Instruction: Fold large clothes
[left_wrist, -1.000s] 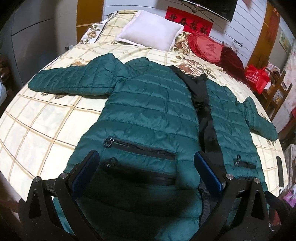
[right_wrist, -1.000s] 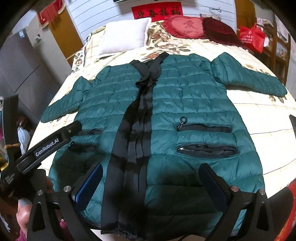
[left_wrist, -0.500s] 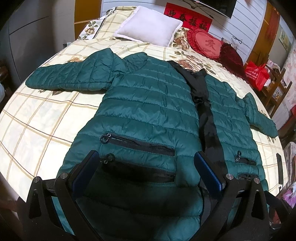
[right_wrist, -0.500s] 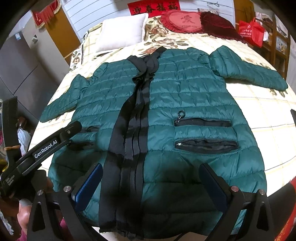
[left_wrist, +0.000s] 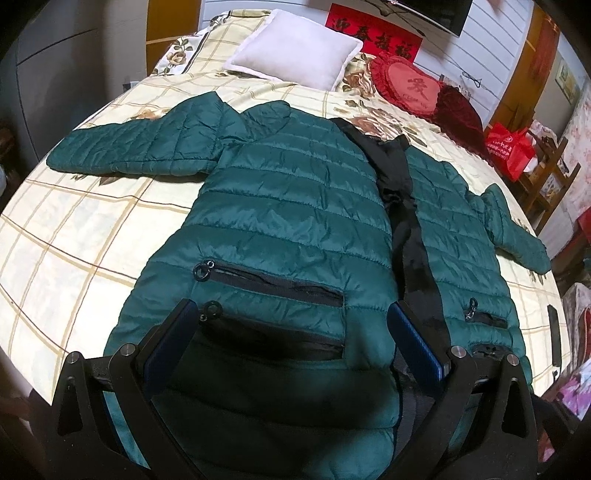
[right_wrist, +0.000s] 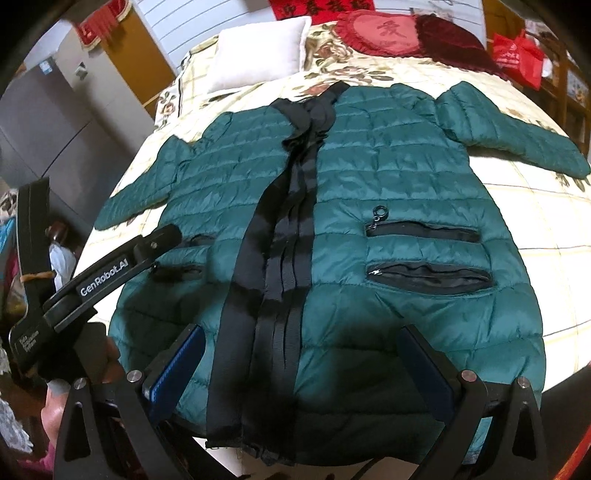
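Observation:
A dark green quilted jacket (left_wrist: 291, 218) (right_wrist: 399, 192) lies flat, front up, on the bed, sleeves spread to both sides, with a black zipper band (right_wrist: 288, 236) down its middle and black zip pockets on each half. My left gripper (left_wrist: 291, 343) stands open just above the lower left part of the jacket, over the bottom pocket (left_wrist: 273, 332). My right gripper (right_wrist: 303, 365) is open above the hem, straddling the zipper band. Nothing sits between either pair of fingers. The left gripper's body (right_wrist: 107, 277) shows at the left in the right wrist view.
The bed (left_wrist: 74, 229) has a cream checked floral cover. A white pillow (left_wrist: 295, 55), a red heart cushion (left_wrist: 410, 88) and a dark red cushion (left_wrist: 458, 110) lie at the head. A red bag (left_wrist: 509, 147) and wooden furniture stand at the right; grey cabinets (right_wrist: 44, 122) at the left.
Both grippers have moved forward and lower toward the jacket, which now looks larger in both views. Both stay open, and the jacket has not moved.

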